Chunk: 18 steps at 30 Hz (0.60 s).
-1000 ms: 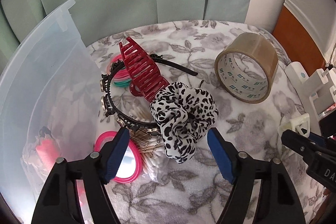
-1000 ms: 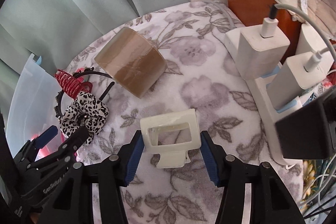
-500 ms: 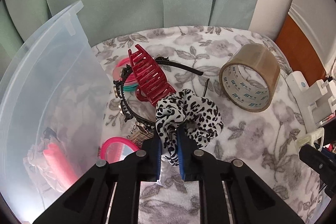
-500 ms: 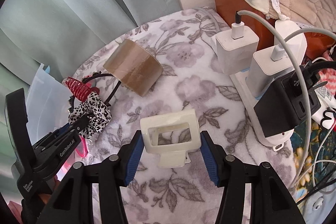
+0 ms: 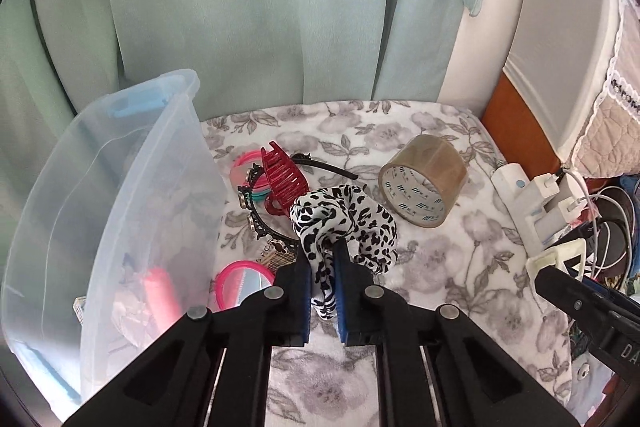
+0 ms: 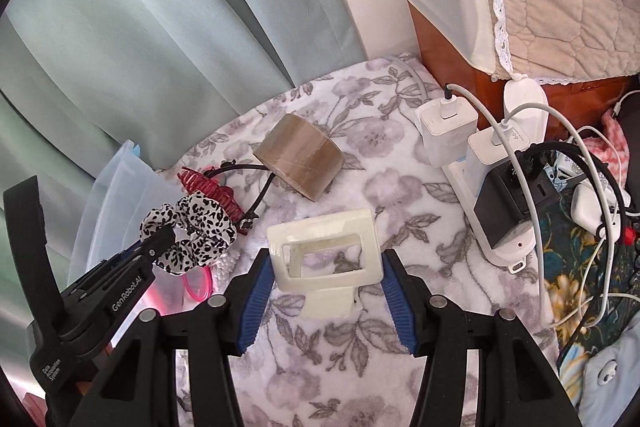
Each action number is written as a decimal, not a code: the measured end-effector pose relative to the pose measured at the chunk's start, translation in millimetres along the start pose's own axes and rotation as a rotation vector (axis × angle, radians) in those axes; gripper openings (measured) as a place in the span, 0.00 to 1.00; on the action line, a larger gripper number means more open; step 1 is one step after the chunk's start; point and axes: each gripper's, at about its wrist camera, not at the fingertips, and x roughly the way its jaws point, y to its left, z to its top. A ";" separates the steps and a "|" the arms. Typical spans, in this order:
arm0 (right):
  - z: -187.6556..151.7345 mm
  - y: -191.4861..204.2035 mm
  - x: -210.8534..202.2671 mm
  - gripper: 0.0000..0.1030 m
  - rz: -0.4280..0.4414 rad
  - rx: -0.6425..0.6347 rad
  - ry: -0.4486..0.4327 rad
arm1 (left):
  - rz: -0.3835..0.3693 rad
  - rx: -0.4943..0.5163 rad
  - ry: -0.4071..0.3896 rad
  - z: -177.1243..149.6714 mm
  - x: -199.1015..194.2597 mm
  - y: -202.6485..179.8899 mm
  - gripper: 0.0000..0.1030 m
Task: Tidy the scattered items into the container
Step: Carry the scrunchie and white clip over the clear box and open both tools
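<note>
left gripper (image 5: 323, 269) pinching scrunchie (image 5: 348, 223) (leopard print), right gripper (image 6: 325, 281) clamping cream clip (image 6: 324, 259)

Floral blanket (image 5: 440, 267), tape roll (image 5: 424, 181), red claw clip (image 5: 282, 181)

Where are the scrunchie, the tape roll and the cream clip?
scrunchie (image 5: 360, 223), left wrist view, spotted fabric.
tape roll (image 5: 416, 197), left wrist view, printed inner core.
cream clip (image 6: 324, 223), right wrist view, top bar.

Between the left gripper's (image 5: 323, 269) jaws hangs the black-and-white spotted fabric scrunchie (image 5: 346, 223). The clear plastic container (image 5: 120, 187) stands left of them, the dark red toothed claw clip (image 5: 284, 183) just beyond, the brown packing-tape roll (image 5: 424, 179) beyond-right. The cream rectangular plastic clip (image 6: 324, 259) sits between the right gripper's (image 6: 326, 281) jaws.
</note>
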 end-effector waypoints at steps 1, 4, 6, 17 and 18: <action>-0.4 1.9 -3.4 0.56 0.003 -0.001 -0.007 | -0.001 0.003 -0.007 0.1 -6.0 0.0 0.09; -2.3 7.7 -16.6 0.56 0.018 -0.005 -0.032 | -0.012 -0.004 -0.035 1.0 -25.0 0.3 0.10; -4.1 13.6 -26.2 0.56 0.021 -0.022 -0.047 | -0.031 -0.014 -0.063 0.1 -39.9 1.5 0.10; -11.4 52.2 -76.2 0.56 0.065 -0.081 -0.155 | -0.091 -0.056 -0.170 -3.1 -105.8 24.0 0.10; -11.6 55.6 -79.4 0.56 0.072 -0.081 -0.163 | -0.096 -0.063 -0.178 -2.7 -110.1 27.1 0.10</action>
